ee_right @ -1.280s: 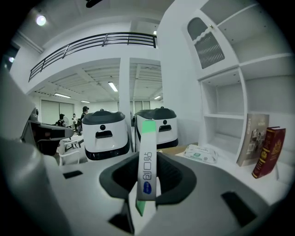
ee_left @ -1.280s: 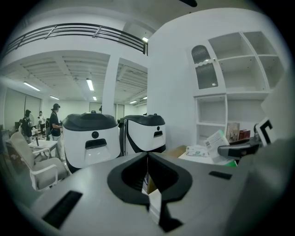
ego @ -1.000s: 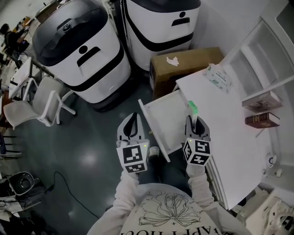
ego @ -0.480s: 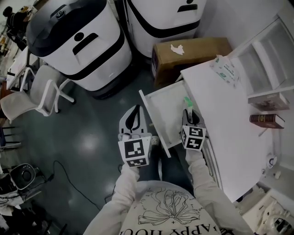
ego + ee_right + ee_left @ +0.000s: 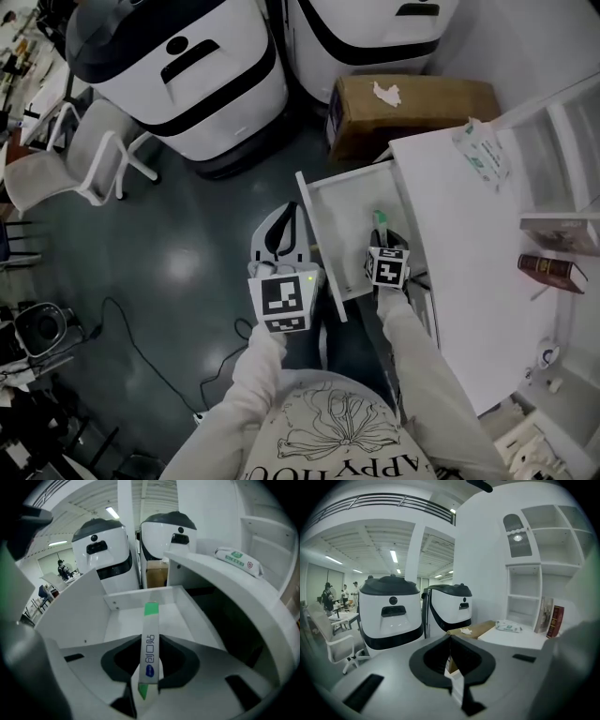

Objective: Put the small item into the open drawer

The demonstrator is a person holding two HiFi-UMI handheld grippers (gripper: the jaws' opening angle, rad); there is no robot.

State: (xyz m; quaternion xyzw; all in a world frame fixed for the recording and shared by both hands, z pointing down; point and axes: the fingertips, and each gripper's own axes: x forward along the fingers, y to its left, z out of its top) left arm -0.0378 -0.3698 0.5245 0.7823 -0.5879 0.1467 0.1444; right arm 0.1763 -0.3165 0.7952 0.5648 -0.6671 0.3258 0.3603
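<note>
A slim white box with green ends [image 5: 149,651] stands on edge between the jaws of my right gripper [image 5: 149,686], which is shut on it. In the head view the box [image 5: 380,223] pokes forward from the right gripper [image 5: 386,246], low inside the open white drawer [image 5: 330,220]. The drawer [image 5: 117,616] sticks out from under the white desk top [image 5: 469,244] and looks bare inside. My left gripper [image 5: 282,246] hovers left of the drawer's front panel, over the floor. Its jaws [image 5: 451,679] are shut with nothing between them.
Two big white-and-black machines [image 5: 187,75] stand beyond the drawer, with a brown cardboard box [image 5: 412,108] beside them. A wipes pack [image 5: 481,152] and books [image 5: 553,267] lie on the desk. A white chair [image 5: 80,169] is at the left, cables on the dark floor [image 5: 169,272].
My right gripper has carried the box forward and down into the drawer. The left gripper has stayed beside the drawer front, and the head view has shifted.
</note>
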